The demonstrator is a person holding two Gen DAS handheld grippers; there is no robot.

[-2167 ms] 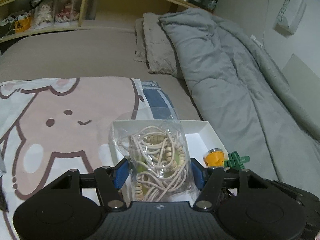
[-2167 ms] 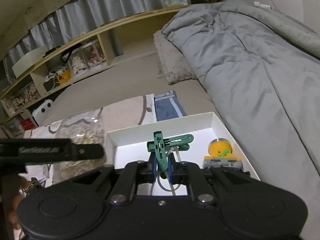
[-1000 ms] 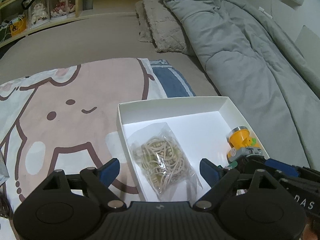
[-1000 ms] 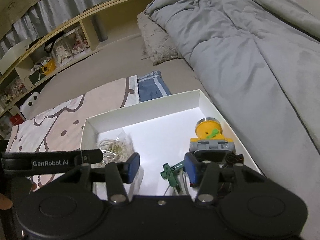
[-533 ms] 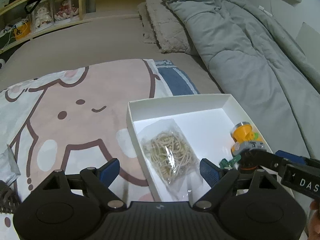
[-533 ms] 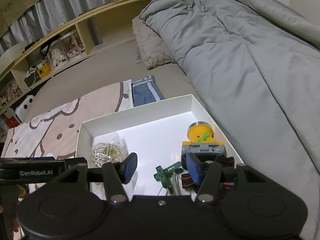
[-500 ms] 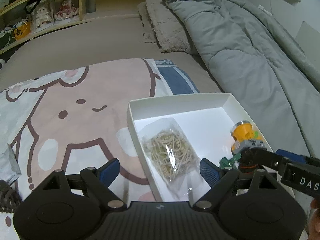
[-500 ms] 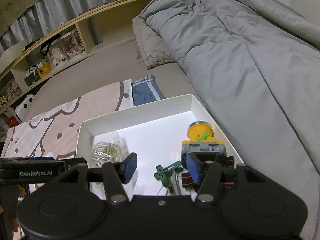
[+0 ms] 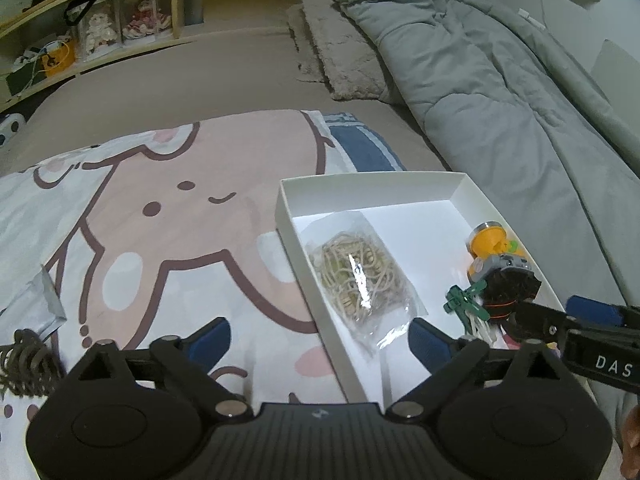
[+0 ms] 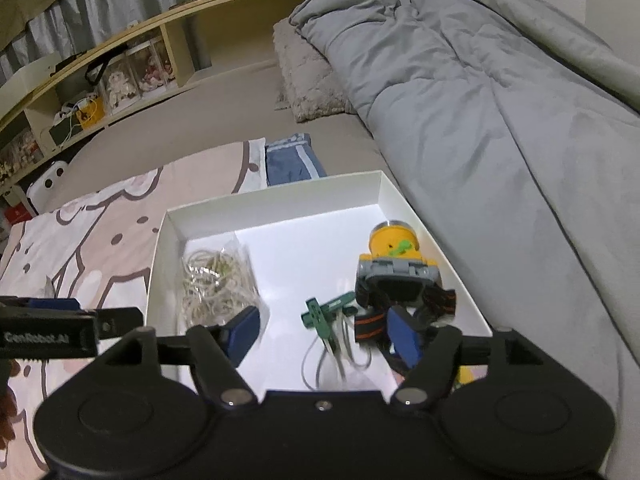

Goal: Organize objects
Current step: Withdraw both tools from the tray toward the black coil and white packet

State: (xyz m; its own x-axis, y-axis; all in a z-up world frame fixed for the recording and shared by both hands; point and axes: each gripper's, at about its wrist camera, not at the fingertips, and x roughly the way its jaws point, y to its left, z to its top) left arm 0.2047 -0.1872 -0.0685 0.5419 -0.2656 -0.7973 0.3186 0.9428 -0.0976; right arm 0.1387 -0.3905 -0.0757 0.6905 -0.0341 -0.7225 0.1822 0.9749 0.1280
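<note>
A white open box (image 9: 288, 216) (image 10: 280, 198) sits on the bed. In it lie a clear bag of beige cord (image 9: 358, 274) (image 10: 218, 278), a green clip with clear tubing (image 9: 464, 302) (image 10: 324, 314), and a yellow and grey headlamp with a black strap (image 9: 498, 262) (image 10: 396, 264). My left gripper (image 9: 320, 340) is open and empty, above the box's near left edge. My right gripper (image 10: 324, 338) is open and empty, just above the green clip at the box's near side.
The box rests partly on a cartoon-print blanket (image 9: 160, 208). A grey duvet (image 10: 500, 92) lies to the right, a pillow (image 9: 344, 64) behind. A dark coiled item (image 9: 24, 364) and a silver pouch (image 9: 32, 312) lie at the far left. Shelves (image 10: 100, 72) stand behind.
Both grippers released their items into the box, opened and drew back. The cord bag and green clip now lie in the box. The left view has shifted left.
</note>
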